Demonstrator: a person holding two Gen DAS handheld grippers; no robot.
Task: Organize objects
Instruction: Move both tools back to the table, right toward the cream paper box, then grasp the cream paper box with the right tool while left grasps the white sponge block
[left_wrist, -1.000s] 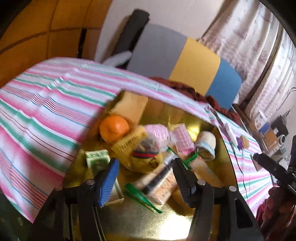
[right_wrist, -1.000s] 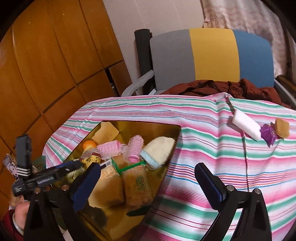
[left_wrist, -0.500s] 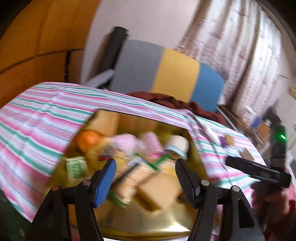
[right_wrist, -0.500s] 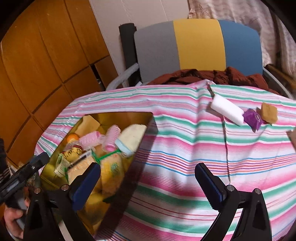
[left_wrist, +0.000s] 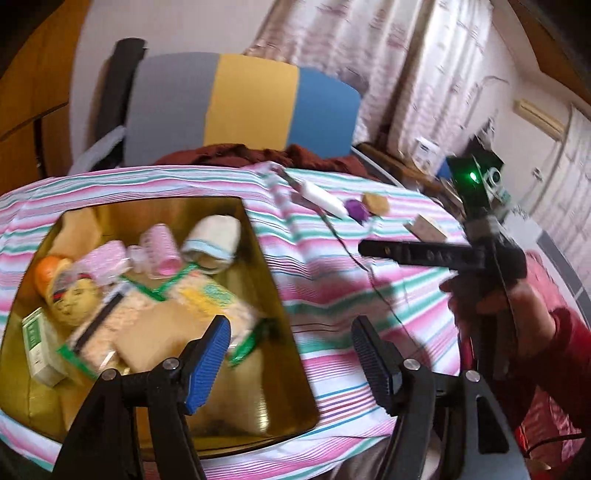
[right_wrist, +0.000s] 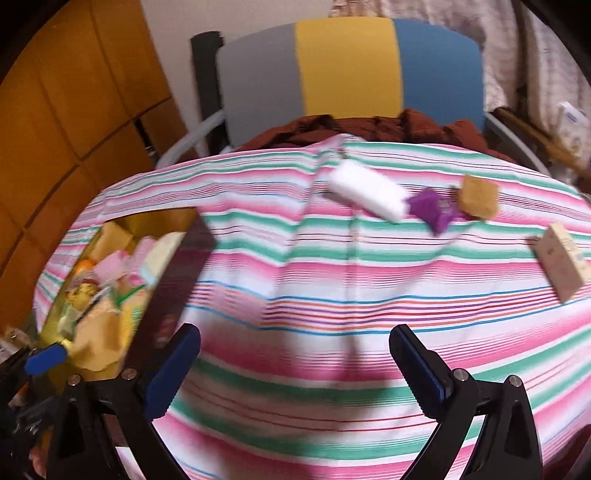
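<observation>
From the left wrist: the left tongs (left_wrist: 290, 354) stand released with nothing between the blue pads; their jaws have just been opening wider. They hang over the near right corner of the gold tray (left_wrist: 284, 295), one pad above the tray's floor and the other above the striped cloth (left_wrist: 332, 258) outside the rim. The tray sits toward the table's left side and is crowded: an orange (left_wrist: 46, 267), pink hair rollers (left_wrist: 162, 249), a rolled white cloth (left_wrist: 214, 236), a small green-and-white box (left_wrist: 37, 343) and snack packets are packed in loosely, which looks like the sorting place. The loose things lie near the table's far right corner, well apart from these tongs: a white block (left_wrist: 321, 195), a purple piece (left_wrist: 356, 210), a brown square (left_wrist: 376, 203) and a pale box (left_wrist: 428, 229). The right tongs (left_wrist: 406, 253) are seen side-on, held in a red-sleeved hand (left_wrist: 513, 306), reaching toward that group

From the right wrist: the right tongs (right_wrist: 295, 365) are spread wide and empty above bare cloth at the near middle. The white block (right_wrist: 365, 192), purple piece (right_wrist: 434, 208) and brown square (right_wrist: 478, 195) lie ahead toward the far edge, the pale box (right_wrist: 561, 262) at the right edge; none is between the pads. The tray's wall (right_wrist: 173, 280) stands at the left. A judgement: one of these strays is next for collection
</observation>
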